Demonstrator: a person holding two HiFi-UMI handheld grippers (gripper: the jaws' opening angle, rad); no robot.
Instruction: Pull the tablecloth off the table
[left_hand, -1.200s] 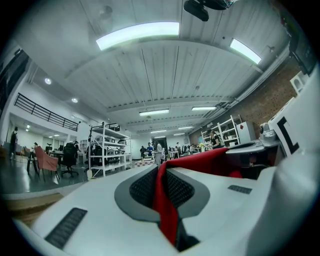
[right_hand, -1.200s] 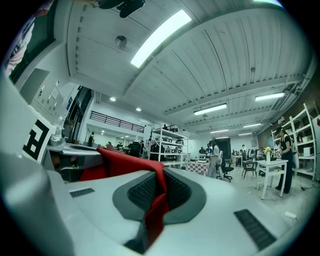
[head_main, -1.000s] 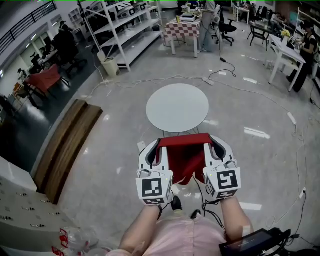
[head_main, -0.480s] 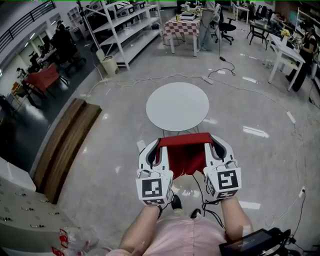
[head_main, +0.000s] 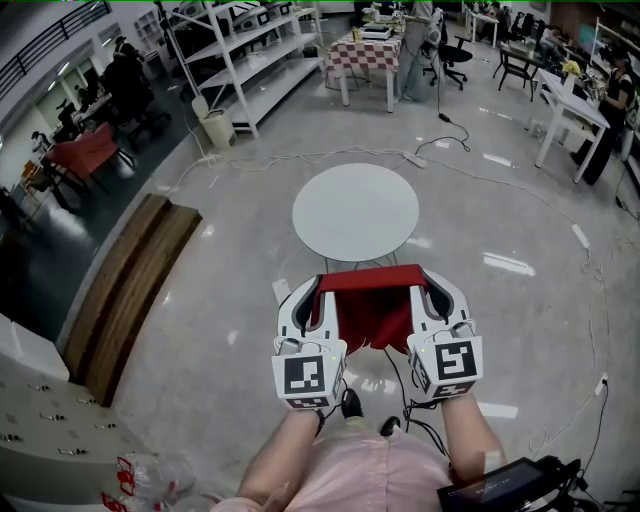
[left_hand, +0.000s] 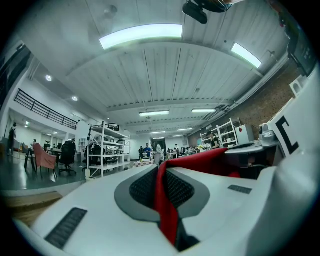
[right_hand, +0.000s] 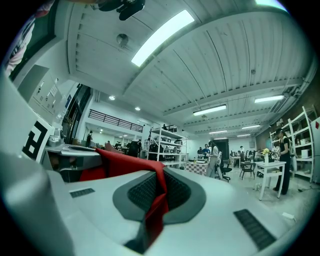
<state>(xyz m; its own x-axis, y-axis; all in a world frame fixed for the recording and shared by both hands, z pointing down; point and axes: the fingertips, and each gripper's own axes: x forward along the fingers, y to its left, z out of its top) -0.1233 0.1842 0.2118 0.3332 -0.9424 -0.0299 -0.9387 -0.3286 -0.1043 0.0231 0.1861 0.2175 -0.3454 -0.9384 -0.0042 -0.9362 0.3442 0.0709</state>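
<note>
Hanging tablecloth (head_main: 370, 305): red, off the round table (head_main: 355, 213), top edge stretched taut just on the near side of that table, the rest drooping between the two grippers.
Left gripper (head_main: 311, 288): jaws pressed together on the cloth's left corner, red fold pinched between dark ribbed pads; near side of the round table, toward the left.
Right gripper (head_main: 426, 282): jaws clamped on the cloth's right corner, red fold squeezed between the pads; near side of the round table, toward the right.
Marker cubes (head_main: 308, 375): black-and-white square patterns, coded blocks rather than readable words.
Checked table (head_main: 365, 55): red-and-white cover, well beyond the round table.
Shelving (head_main: 245, 60): white, beyond the round table to the left; any print too small to read.
Wooden boards (head_main: 130, 290): flat on the floor, left of the round table.
</note>
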